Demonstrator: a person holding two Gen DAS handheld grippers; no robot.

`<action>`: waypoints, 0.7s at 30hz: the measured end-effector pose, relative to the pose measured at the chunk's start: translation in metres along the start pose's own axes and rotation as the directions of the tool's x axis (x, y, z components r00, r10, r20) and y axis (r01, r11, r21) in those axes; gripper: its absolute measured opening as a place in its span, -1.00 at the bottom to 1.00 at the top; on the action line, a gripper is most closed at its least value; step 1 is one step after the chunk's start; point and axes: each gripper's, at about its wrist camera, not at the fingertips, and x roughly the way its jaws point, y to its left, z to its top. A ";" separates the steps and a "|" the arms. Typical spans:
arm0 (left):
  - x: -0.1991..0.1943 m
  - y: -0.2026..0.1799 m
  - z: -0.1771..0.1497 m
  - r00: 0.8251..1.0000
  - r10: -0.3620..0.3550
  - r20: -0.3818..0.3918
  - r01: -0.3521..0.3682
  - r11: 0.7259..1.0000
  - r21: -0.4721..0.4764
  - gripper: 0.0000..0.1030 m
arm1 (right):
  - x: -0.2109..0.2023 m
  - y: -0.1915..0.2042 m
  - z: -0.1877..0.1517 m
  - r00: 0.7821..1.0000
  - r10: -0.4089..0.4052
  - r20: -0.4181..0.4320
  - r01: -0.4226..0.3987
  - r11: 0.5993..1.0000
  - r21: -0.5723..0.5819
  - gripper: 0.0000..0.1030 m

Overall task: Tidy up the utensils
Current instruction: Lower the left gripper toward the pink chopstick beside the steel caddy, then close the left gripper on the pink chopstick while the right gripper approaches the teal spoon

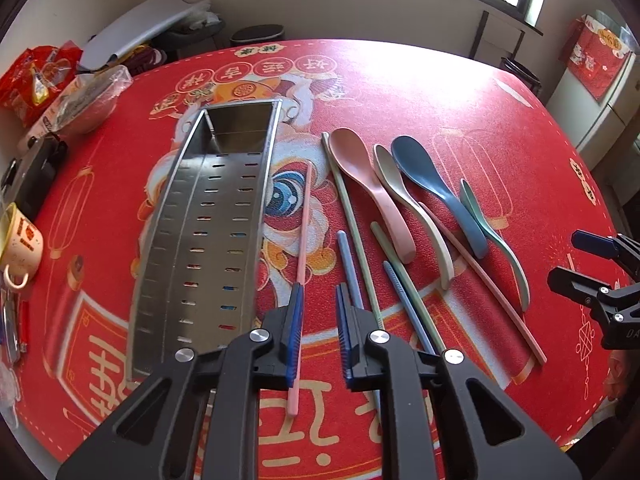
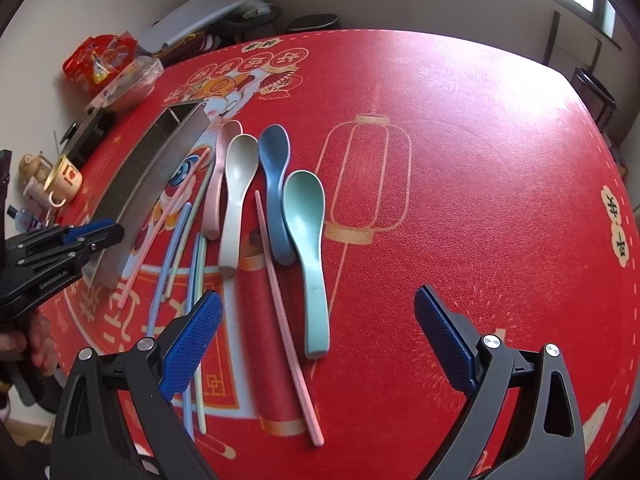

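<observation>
hovering over chopsticks (image 1: pixel 345 256) | left tongs (image 1: pixel 318 292) narrowly apart, empty | right tongs (image 2: pixel 319 294) wide apart

Four spoons lie on the red table: one pink spoon (image 1: pixel 370 184), one cream spoon (image 1: pixel 412 208), one dark blue spoon (image 1: pixel 436 192) and one green spoon (image 2: pixel 310 248). Near them lie about seven chopsticks: two pink chopsticks (image 1: pixel 302 248), two blue chopsticks (image 1: pixel 348 264) and about three pale green chopsticks (image 1: pixel 352 220). There is one metal tray (image 1: pixel 208 220). At the left edge stands one mug (image 1: pixel 20 240).
</observation>
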 end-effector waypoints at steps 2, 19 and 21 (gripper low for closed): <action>0.011 -0.004 0.003 1.000 0.001 -0.029 0.001 0.999 0.043 -0.73 | -0.004 -0.004 -0.001 1.000 -0.005 0.002 0.005 0.999 0.039 0.81; 0.055 0.004 0.014 0.990 0.059 -0.130 -0.047 0.995 0.093 -0.75 | -0.011 -0.014 -0.017 0.998 -0.068 0.005 0.066 0.984 0.167 0.81; 0.057 0.004 0.014 0.988 0.055 -0.142 -0.042 0.995 0.088 -0.75 | -0.011 -0.014 -0.016 0.998 -0.069 0.006 0.067 0.984 0.167 0.81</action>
